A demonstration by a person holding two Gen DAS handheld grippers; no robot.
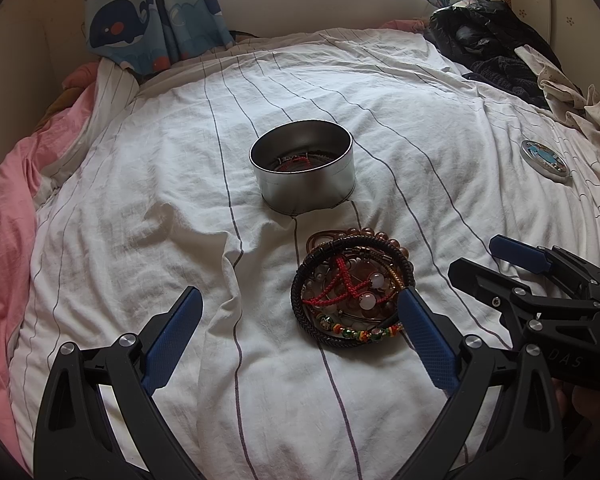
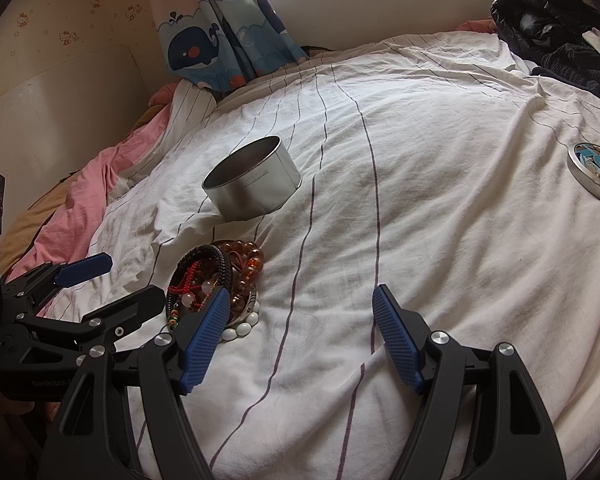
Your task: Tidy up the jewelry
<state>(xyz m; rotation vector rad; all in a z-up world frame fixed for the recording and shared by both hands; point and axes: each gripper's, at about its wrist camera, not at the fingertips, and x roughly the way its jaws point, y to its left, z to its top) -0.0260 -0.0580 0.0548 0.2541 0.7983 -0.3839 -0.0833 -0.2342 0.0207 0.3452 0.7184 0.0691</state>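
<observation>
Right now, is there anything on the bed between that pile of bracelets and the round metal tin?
Nothing but wrinkled striped sheet. In the left wrist view, the bracelet pile lies just in front of the open tin, with only a short strip of bare fabric between them.

Right gripper jaws wide over striped sheet, bracelet pile by its left finger, open tin beyond, lid far right.

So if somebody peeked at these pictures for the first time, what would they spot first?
Probably the tangled pile of bracelets on the striped white bedsheet, right in front of the open left gripper. Just behind it stands a round silver tin with a bit of jewelry already inside, and its colorful lid lies far off to the right.
</observation>
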